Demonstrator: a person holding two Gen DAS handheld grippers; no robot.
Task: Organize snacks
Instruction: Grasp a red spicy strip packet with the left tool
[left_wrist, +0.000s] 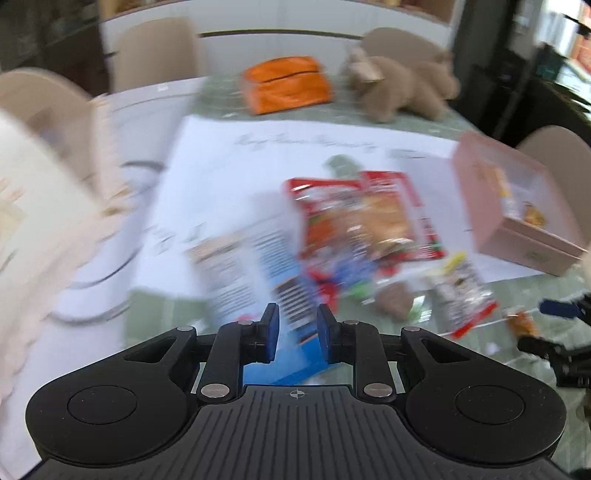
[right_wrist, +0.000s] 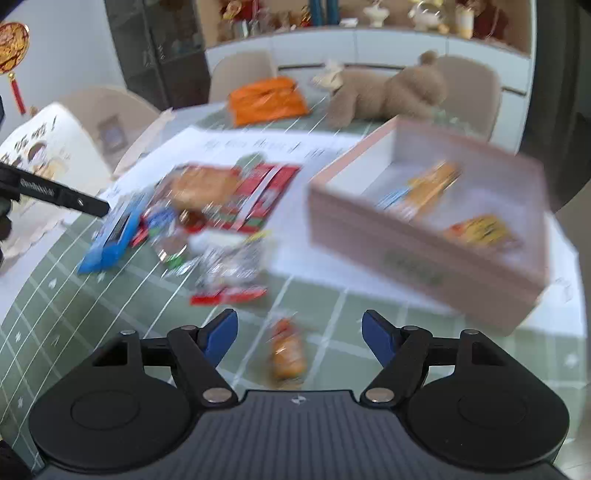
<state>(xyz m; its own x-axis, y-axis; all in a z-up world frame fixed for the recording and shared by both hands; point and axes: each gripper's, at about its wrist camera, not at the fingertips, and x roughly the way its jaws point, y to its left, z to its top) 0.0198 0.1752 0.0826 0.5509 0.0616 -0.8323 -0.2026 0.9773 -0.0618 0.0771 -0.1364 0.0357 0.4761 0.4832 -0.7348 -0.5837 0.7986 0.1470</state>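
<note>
Blue pads of the left gripper (left_wrist: 295, 334) stand a narrow gap apart, gripping nothing; a blue snack box (left_wrist: 258, 266) lies just beyond them, a red snack bag (left_wrist: 365, 214) further ahead right.

Right gripper (right_wrist: 300, 338) gapes wide, a small orange snack packet (right_wrist: 287, 350) loose between its jaws, the pink box (right_wrist: 424, 254) ahead right.

Green grid-patterned counter (right_wrist: 332, 306), white paper sheet (right_wrist: 295, 266) beneath pink box (right_wrist: 424, 258), snack packets (right_wrist: 229, 206), orange pouch (right_wrist: 267, 99), plush bear (right_wrist: 388, 92).
</note>
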